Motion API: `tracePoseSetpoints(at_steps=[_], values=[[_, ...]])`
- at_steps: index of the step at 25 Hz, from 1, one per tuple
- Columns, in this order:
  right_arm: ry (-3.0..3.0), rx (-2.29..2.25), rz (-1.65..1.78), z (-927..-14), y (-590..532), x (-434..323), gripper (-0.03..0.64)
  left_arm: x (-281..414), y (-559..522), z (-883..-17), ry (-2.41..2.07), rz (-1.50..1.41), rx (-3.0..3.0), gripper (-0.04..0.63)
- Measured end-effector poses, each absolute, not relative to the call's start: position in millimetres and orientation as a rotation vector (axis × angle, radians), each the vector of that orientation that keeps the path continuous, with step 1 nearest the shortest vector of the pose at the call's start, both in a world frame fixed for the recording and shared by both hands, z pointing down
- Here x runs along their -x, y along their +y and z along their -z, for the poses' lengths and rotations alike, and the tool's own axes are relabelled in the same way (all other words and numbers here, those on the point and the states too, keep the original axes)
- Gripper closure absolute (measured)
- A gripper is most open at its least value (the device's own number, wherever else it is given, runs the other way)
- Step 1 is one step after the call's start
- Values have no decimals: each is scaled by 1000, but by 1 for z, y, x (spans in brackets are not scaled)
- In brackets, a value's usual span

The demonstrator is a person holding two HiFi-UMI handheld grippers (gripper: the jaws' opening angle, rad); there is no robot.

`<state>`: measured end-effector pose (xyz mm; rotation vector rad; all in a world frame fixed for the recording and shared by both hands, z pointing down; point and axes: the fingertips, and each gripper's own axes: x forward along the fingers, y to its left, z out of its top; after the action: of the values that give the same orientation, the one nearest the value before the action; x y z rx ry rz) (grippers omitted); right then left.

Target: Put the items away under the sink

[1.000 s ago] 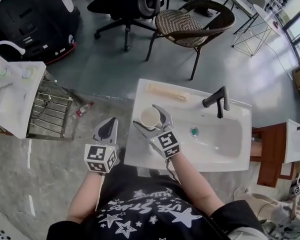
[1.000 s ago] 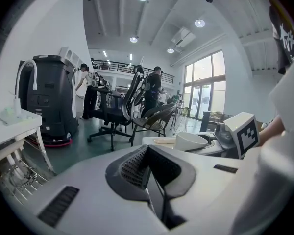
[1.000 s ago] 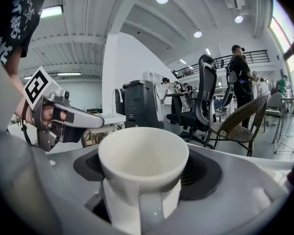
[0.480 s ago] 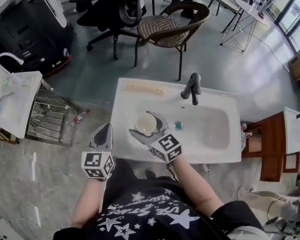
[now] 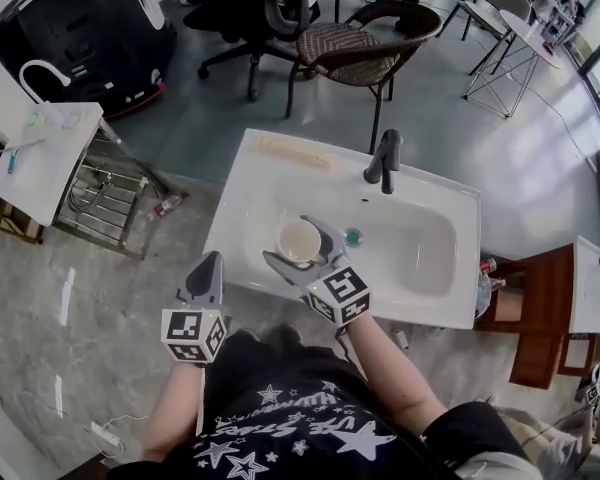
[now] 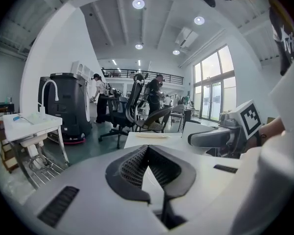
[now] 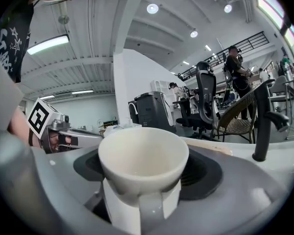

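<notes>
A white cup [image 5: 300, 240] sits upright between the jaws of my right gripper [image 5: 296, 244], which is shut on its sides. In the head view the cup is over the left part of the white sink [image 5: 242, 208], near the basin's left rim. In the right gripper view the cup [image 7: 143, 165] fills the middle, handle toward the camera, with the black faucet [image 7: 265, 119] to its right. My left gripper [image 5: 206, 266] is by the sink's front left corner, shut and holding nothing; its pads [image 6: 132, 168] meet at the tips.
A black faucet [image 5: 384, 163] stands at the back of the basin, and a pale long item [image 5: 292, 152] lies on the back left rim. Left: a second white sink [image 5: 40, 158] and a wire rack [image 5: 105, 203]. Behind: a wicker chair [image 5: 355, 53]. Right: a wooden cabinet [image 5: 545, 308].
Both grippers have shifted along the sink's front, the cup staying in the right one and moving from the left counter toward the basin's rim. The head view has swung slightly.
</notes>
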<state>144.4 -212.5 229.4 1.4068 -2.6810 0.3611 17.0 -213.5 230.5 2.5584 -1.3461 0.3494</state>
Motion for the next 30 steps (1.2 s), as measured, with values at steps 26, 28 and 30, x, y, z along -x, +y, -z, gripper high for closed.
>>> tracePoseSetpoints(at_steps=[26,28,30], values=[[-2578,-1509,-514,-272,7,-47,215,119,11,-273,-1326,-296,-2478,586],[-2556,-1520,-542,-284,30,-44,215,125,27,-281,-1318,-296,-2470,586],[-2532,-1531,-571,-295,51,-42,215,130,42,-288,-1305,-291,-2462,586]])
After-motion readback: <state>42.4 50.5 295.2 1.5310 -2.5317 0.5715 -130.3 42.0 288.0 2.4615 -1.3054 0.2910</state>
